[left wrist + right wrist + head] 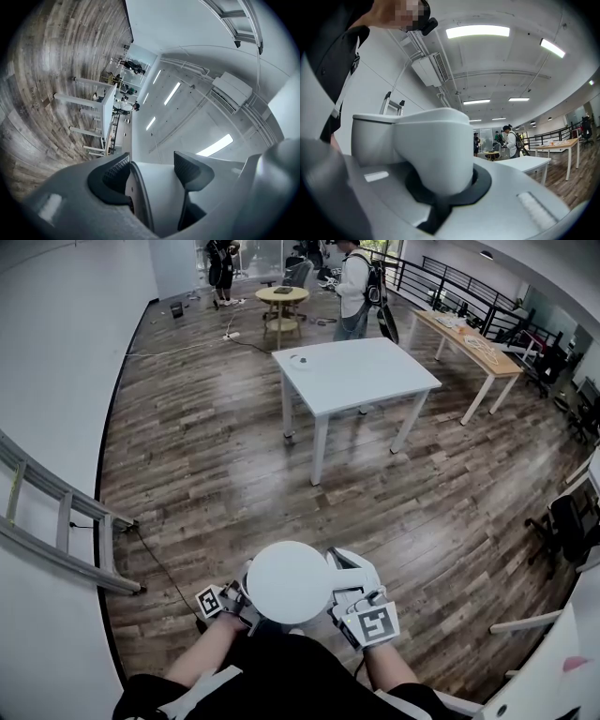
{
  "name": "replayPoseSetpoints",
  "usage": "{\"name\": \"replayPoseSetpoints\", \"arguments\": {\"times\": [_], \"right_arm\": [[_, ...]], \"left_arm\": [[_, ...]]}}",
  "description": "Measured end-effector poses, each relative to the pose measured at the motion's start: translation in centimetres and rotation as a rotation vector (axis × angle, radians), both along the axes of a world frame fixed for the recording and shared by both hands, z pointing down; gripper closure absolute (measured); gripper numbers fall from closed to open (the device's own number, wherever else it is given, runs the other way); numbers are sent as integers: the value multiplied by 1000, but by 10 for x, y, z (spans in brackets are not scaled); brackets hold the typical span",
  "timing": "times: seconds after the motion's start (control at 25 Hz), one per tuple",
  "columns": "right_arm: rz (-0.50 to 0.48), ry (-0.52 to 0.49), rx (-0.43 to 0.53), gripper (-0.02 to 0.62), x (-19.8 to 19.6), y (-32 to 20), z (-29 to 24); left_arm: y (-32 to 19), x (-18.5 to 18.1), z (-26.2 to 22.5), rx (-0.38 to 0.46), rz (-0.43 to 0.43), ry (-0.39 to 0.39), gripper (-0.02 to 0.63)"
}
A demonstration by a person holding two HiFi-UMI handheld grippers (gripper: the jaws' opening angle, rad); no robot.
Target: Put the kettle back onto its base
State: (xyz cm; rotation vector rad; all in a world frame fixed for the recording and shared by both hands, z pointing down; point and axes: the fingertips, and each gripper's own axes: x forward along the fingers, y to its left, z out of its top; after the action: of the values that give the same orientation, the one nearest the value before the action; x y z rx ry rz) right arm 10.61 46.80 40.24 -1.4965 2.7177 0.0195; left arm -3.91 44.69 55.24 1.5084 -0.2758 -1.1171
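Close to the person [281, 679], upward-tilted left tongs [247, 606] and level right tongs [335, 594] clamp the kettle [288, 582].

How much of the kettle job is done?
Done: the kettle is lifted, with the left gripper and right gripper both shut on it. In hand: it is held close to the person. Left: reach the far white table and set it on what looks like its base.

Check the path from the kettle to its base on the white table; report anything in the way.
Nothing visible blocks it. Only open wood floor lies between the kettle, held close to the person, and the white table. Nothing covers the round base there.
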Motion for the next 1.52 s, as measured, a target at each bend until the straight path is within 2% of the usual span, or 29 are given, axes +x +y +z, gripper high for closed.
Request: {"name": "replayPoseSetpoints", "arguments": {"times": [0.4,0.84,1.52], "right_arm": [[57,35,26,589,-6,-58,-7],[77,56,50,589,-28,-131,-12],[-6,69,13,589,-115,-206,6]], "left_arm": [[-70,1,-5,21,57,36,307],[-150,-16,-8,40,87,57,308],[-210,-104,12,3,12,66,307]]}}
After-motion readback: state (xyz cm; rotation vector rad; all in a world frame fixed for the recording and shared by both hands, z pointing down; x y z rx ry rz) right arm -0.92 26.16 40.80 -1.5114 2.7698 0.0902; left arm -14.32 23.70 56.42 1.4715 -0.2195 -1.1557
